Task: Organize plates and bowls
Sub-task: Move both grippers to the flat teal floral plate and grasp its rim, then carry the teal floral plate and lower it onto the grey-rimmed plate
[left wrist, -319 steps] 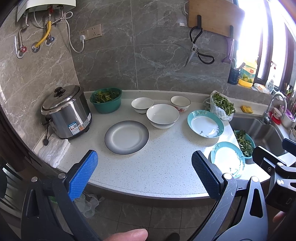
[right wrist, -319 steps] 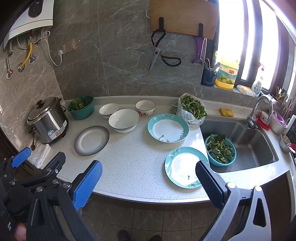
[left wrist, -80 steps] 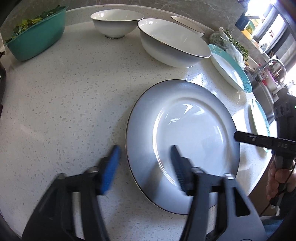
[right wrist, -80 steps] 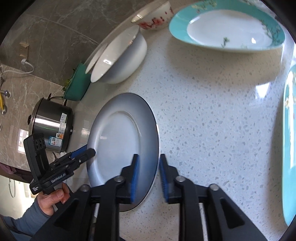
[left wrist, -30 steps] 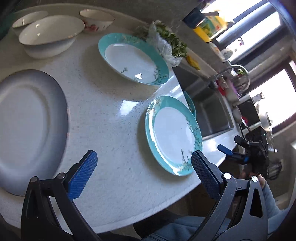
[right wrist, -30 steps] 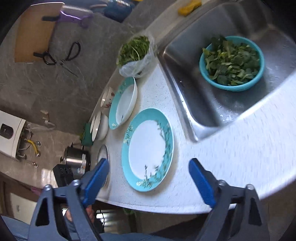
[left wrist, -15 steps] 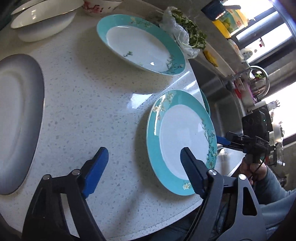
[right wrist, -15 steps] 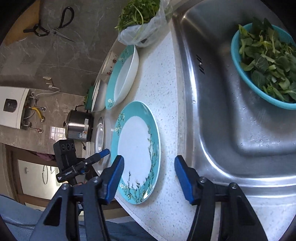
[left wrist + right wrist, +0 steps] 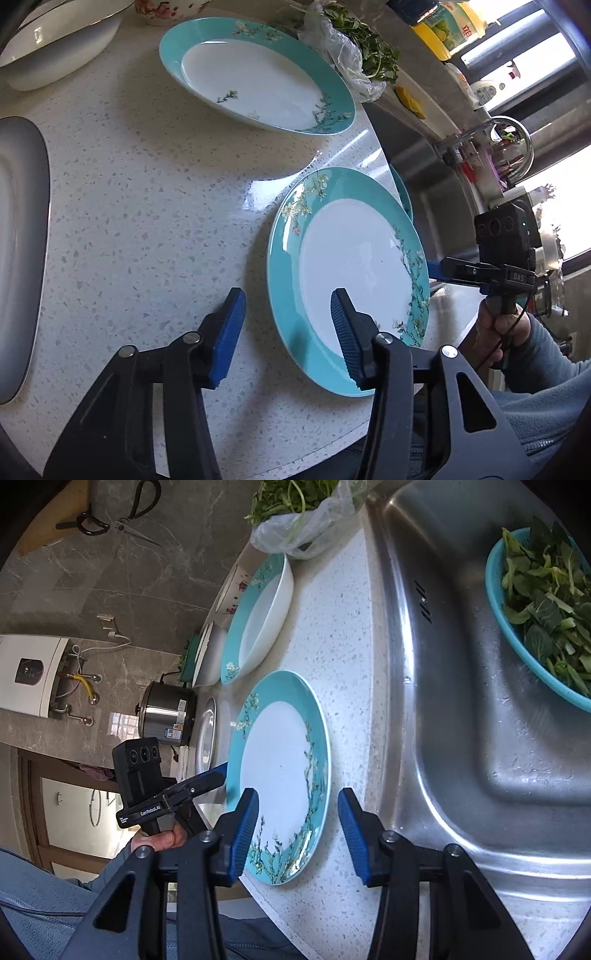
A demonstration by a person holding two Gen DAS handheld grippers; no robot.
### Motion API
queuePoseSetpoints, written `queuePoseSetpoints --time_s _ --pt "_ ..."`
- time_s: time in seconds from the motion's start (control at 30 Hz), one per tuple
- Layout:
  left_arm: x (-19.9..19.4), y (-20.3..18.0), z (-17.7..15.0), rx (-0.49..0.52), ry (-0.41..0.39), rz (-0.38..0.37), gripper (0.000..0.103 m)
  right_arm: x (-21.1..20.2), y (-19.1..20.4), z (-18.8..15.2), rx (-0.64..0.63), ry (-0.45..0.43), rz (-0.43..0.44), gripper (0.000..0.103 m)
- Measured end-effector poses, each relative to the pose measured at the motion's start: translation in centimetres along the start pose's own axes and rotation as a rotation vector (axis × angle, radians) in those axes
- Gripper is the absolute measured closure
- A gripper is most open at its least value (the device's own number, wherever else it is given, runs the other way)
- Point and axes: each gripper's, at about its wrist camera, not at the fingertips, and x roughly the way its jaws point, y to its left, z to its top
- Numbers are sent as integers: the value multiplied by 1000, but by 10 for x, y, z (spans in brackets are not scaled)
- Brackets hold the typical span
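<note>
A flat teal-rimmed plate (image 9: 354, 266) with a flower print lies near the counter's front edge, also in the right wrist view (image 9: 280, 771). My left gripper (image 9: 286, 332) is open and straddles its left rim. My right gripper (image 9: 295, 830) is open and straddles its opposite rim, on the sink side. A deeper teal-rimmed plate (image 9: 258, 77) lies behind it, also in the right wrist view (image 9: 258, 616). A grey plate (image 9: 18, 236) lies at the left. A white bowl (image 9: 62, 48) and a red-patterned bowl (image 9: 170, 9) stand at the back.
The steel sink (image 9: 480, 701) is right beside the flat plate and holds a teal basket of greens (image 9: 543, 605). A bag of greens (image 9: 351, 48) sits behind the deep plate. A rice cooker (image 9: 166, 712) stands at the far end. The counter's front edge (image 9: 295, 443) is close.
Both grippers have moved in on the flat teal plate from opposite sides and have narrowed around its rim. The plate has not moved.
</note>
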Motion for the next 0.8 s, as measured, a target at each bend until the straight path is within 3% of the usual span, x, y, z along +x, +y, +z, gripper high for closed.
queuePoseSetpoints --time_s 0.07,0.1,0.2,0.27,0.4,0.8 --pt "3 -2 3 9 12 0 64 2 0 2 -1 2 11 55" --pt "5 -4 4 17 22 2 72 4 0 4 -4 8 15 55" --pt "9 -6 8 37 39 12 76 9 0 8 -10 14 21 57" --pt "10 -6 10 32 43 16 77 12 0 8 2 15 5 67" --pt "10 -3 12 14 54 12 80 16 -9 9 40 28 -27 96" --pt "10 -15 11 6 40 117 81 24 -1 9 73 42 -103 94"
